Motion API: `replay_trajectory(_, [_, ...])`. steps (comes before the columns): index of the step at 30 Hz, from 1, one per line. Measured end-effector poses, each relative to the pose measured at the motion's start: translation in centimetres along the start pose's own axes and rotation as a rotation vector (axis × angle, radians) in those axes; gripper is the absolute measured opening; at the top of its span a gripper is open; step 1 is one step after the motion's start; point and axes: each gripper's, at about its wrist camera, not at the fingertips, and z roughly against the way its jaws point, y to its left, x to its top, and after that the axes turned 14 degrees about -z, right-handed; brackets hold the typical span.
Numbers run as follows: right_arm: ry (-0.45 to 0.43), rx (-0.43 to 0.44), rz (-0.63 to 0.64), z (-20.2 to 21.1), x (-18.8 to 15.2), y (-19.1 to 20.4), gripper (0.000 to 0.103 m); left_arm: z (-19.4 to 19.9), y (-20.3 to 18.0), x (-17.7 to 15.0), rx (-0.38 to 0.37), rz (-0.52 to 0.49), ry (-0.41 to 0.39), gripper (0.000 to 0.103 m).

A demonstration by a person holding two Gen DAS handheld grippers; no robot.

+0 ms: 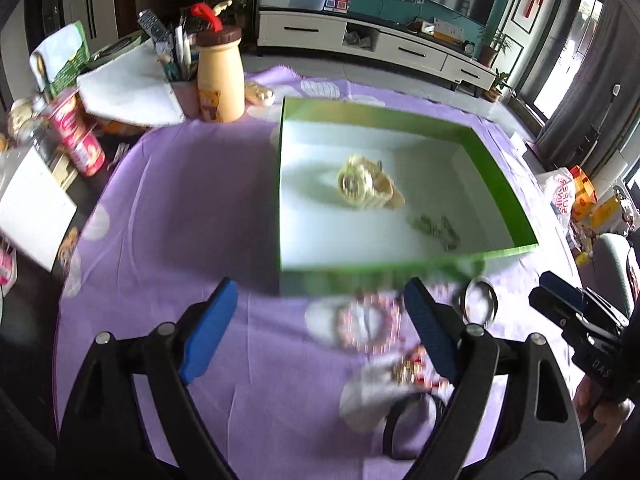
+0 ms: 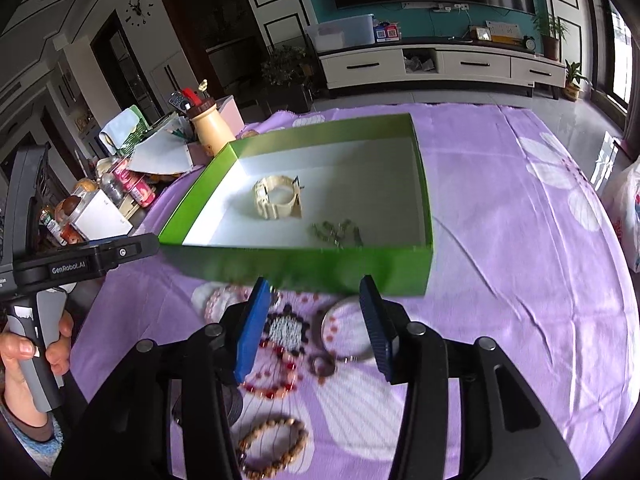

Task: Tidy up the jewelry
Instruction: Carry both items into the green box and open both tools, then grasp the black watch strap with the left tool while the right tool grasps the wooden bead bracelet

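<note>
A green box point(image 1: 380, 116) point(image 2: 320, 268) with a white floor stands on the purple cloth. A cream watch point(image 1: 366, 186) point(image 2: 276, 198) and a greenish chain point(image 1: 434, 228) point(image 2: 338, 232) lie inside it. In front of the box lie a pink bead bracelet point(image 1: 370, 322) point(image 2: 222, 300), a silver bangle point(image 1: 463, 300) point(image 2: 323, 334), a beaded pendant point(image 2: 286, 330), a red bead bracelet point(image 2: 272, 390) and a wooden bead bracelet point(image 2: 276, 424). My left gripper point(image 1: 320, 284) hangs open above the pink bracelet, holding nothing. My right gripper point(image 2: 314, 282) stands open over the pendant and bangle, also holding nothing.
A yellow bottle point(image 1: 220, 80), a pink can point(image 1: 80, 136), a white box point(image 1: 32, 212) and other clutter crowd the table's left edge. A plastic bag point(image 1: 560, 196) sits beyond the right edge. A person's hand point(image 2: 24, 352) holds the left gripper's handle.
</note>
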Motion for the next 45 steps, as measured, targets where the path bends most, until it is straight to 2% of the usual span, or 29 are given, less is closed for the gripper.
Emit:
replay_trajectory(8, [0.07, -0.022, -0.005, 0.8, -4.1, 0.2, 0.047, 1.0, -1.2, -4.7, -0.019, -0.021, 0.073, 0.088])
replay_trajectory(13, [0.133, -0.044, -0.023, 0.7, -7.2, -0.2, 0.047, 1.0, -2.4, -6.6, -0.041, -0.046, 0.108, 0.088])
replay_trajectory(20, [0.183, -0.059, -0.02, 0.3, -9.7, -0.1, 0.047, 0.1, -4.1, -7.8, -0.059, -0.063, 0.164, 0.089])
replay_trajectory(27, [0.186, -0.105, -0.025, -0.5, -11.0, 0.2, 0.047, -0.9, -5.6, -8.2, -0.041, -0.106, 0.191, 0.091])
replay_trajectory(36, [0.146, -0.195, 0.055, -1.3, -11.4, 1.2, 0.03, -1.7, -7.4, -8.7, 0.006, -0.188, 0.19, 0.089])
replay_trajectory(39, [0.132, -0.213, 0.084, -1.5, -11.4, 1.2, 0.019, -2.0, -7.5, -8.7, 0.006, -0.198, 0.196, 0.076])
replay_trajectory(41, [0.122, -0.221, 0.093, -1.7, -11.3, 1.2, 0.011, -2.4, -7.6, -8.8, -0.004, -0.202, 0.209, 0.059])
replay_trajectory(45, [0.112, -0.217, 0.08, -1.9, -10.9, 0.9, 0.011, -2.9, -8.0, -8.8, -0.029, -0.216, 0.229, 0.043])
